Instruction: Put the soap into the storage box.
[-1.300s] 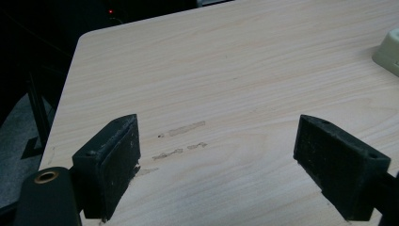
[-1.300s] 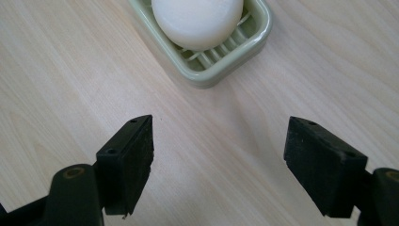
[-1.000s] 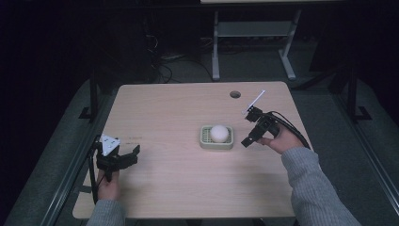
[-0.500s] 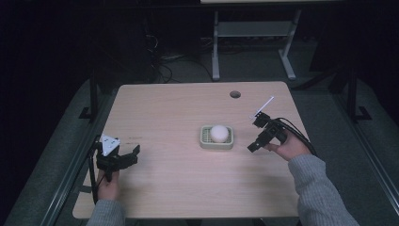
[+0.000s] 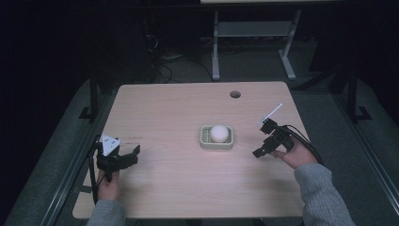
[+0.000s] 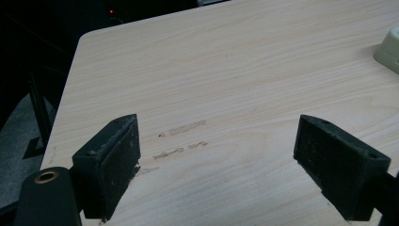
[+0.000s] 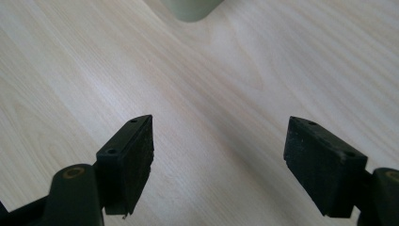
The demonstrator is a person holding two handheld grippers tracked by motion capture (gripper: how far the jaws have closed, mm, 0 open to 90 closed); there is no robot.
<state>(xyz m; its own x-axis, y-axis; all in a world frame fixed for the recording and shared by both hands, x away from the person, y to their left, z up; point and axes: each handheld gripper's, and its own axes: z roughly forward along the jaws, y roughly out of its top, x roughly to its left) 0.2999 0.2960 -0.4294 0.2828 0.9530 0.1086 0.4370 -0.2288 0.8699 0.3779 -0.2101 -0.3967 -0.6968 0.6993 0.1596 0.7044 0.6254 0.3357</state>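
A white ball (image 5: 219, 133) sits in a pale green rectangular tray (image 5: 204, 142) at the table's (image 5: 179, 108) centre, long axis running three to nine o'clock, with the right gripper (image 5: 261, 139) at three and left gripper (image 5: 133, 155) at eight, both wide open, empty.

I work in a dim lab: bare table (image 5: 179, 113), cables (image 5: 162, 66) and metal stand (image 5: 251, 35) behind.
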